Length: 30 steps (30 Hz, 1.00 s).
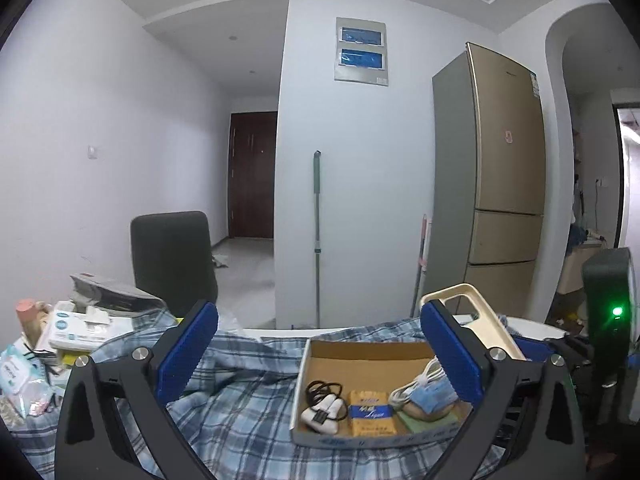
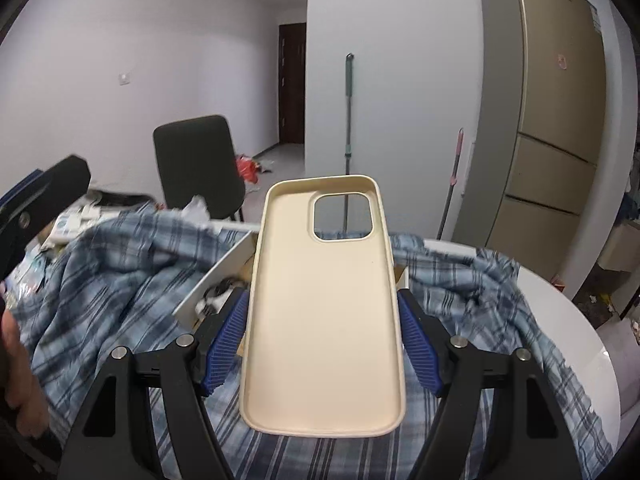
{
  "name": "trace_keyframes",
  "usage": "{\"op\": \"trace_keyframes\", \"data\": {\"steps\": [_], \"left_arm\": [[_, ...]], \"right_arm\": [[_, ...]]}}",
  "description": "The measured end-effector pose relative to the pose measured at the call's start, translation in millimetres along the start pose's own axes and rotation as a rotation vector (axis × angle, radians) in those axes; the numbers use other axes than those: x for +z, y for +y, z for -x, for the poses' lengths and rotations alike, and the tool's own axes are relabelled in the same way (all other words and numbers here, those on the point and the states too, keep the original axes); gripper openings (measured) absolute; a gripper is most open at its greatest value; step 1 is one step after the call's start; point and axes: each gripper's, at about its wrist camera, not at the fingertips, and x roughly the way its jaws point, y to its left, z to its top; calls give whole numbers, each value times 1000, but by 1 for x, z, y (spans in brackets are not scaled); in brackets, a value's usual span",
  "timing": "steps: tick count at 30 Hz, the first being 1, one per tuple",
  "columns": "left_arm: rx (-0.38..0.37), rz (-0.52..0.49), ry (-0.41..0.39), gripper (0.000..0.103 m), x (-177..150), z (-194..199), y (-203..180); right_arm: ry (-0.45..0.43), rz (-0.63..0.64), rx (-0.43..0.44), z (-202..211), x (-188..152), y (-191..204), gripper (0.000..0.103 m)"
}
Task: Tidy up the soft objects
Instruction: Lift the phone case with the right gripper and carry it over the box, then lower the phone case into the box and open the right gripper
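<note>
Evidently the cream phone case (image 2: pixel 324 308) was the thing in hand: it sat clamped across its long edges between the blue pads of the right gripper (image 2: pixel 322 322), raised above the plaid cloth (image 2: pixel 112 272) and tilted up toward the room. It looked light and bendy, likely silicone, so a squeeze at mid-length across the side walls seemed the safest hold; the thin rim by the camera cut-out would probably flex. The left gripper (image 1: pixel 316 356) stood wide with nothing between its pads. Only the left wrist view showed inside the cardboard box (image 1: pixel 320 350): a blue face mask (image 1: pixel 434 396), a white cable and a yellow packet. The right wrist view alone showed the grip itself, the case hiding most of that box.
</note>
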Motion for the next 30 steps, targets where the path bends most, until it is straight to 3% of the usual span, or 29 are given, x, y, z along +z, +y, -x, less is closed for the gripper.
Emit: {"op": "trace_keyframes", "data": {"steps": [9, 20, 22, 24, 30], "left_arm": [[13, 8, 96, 102, -10, -51, 5], [32, 61, 150, 102, -27, -68, 28], [36, 69, 151, 102, -26, -69, 31], [34, 67, 151, 102, -26, -69, 32], [16, 55, 147, 102, -21, -62, 27]], "right_arm": [[87, -61, 38, -63, 10, -5, 72], [190, -87, 66, -118, 3, 9, 72], [185, -97, 67, -119, 3, 8, 76], [147, -91, 55, -113, 4, 7, 93], [61, -57, 36, -81, 14, 0, 93]]}}
